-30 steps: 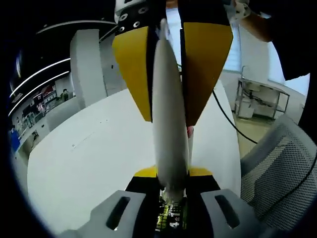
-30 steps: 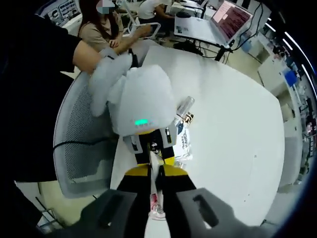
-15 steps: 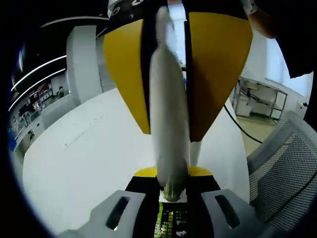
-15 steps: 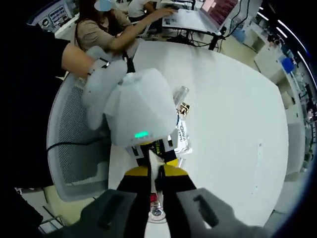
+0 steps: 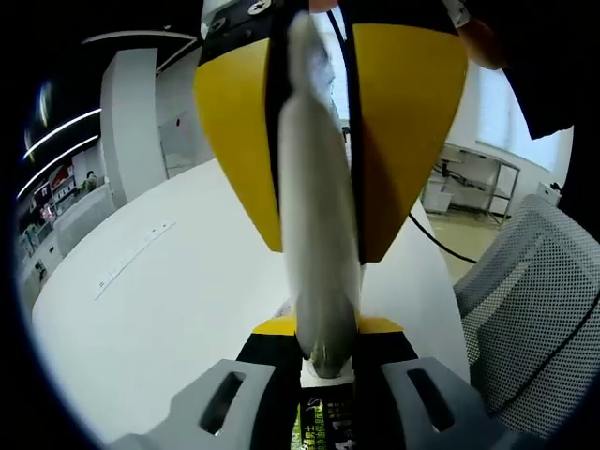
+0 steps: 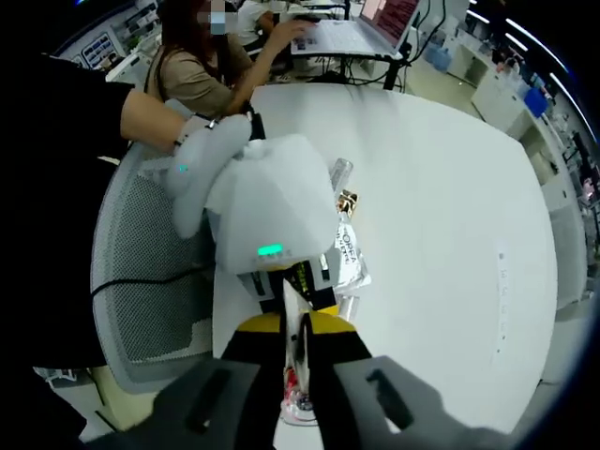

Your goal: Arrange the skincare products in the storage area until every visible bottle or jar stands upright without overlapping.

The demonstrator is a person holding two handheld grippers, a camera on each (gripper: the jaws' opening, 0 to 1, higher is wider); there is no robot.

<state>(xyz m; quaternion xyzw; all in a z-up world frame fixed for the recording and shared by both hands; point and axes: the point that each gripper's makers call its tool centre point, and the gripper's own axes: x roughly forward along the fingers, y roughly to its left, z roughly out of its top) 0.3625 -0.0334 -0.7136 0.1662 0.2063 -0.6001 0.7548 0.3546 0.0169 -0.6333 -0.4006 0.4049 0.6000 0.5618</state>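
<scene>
We judge the arranging barely begun; in the left gripper view the pale tube [image 5: 317, 244] hangs above the white desk [image 5: 159, 309], its near end pinched in the left gripper [image 5: 323, 342] and its far end clamped between the yellow jaws of the right gripper [image 5: 323, 131]; in the right gripper view the left gripper [image 6: 286, 272] faces us, the tube's end [image 6: 302, 339] gripped in our own jaws; beyond it, a clear bottle [image 6: 339, 174] and a printed sachet [image 6: 351, 261] lie flat on the desk, so we see nothing standing upright yet; the tube itself remains to be set down.
</scene>
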